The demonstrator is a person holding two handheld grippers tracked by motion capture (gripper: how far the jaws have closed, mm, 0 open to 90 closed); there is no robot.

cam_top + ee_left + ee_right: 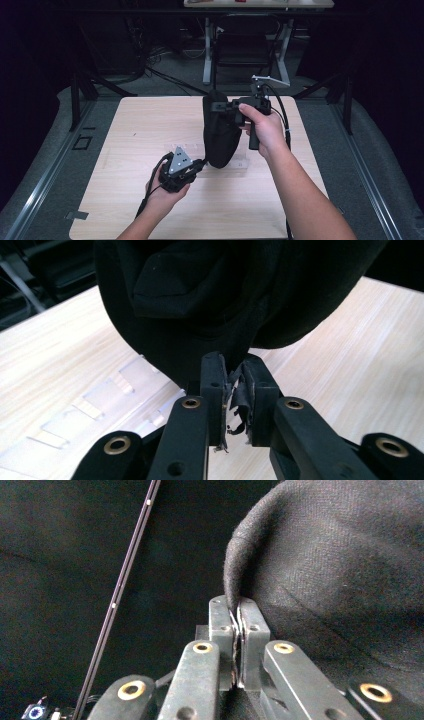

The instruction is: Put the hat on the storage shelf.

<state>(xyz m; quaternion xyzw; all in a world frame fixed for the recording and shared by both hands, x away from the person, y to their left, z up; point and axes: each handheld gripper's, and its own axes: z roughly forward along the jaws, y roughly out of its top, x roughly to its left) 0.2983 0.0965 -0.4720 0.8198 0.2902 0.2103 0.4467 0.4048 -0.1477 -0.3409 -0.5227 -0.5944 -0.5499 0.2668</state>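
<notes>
A black cloth bag hangs above the middle of the wooden table, its rounded bottom end just over the tabletop near a clear plastic rack that lies flat on the wood. It is made of dark, slightly fuzzy woven fabric, folded and sagging, longer than it is wide.

The right gripper holds the bag's upper edge from the side; in the right gripper view its jaws are pressed together on a fold of the cloth. The left gripper meets the bag's bottom end; in the left gripper view its jaws stand narrow, with the lower edge of the fabric pinched between them and frayed bits of black tape hanging off the pads.

Behind the table stand a dark chair and the legs of another table. Whether anything is inside the bag cannot be told.
</notes>
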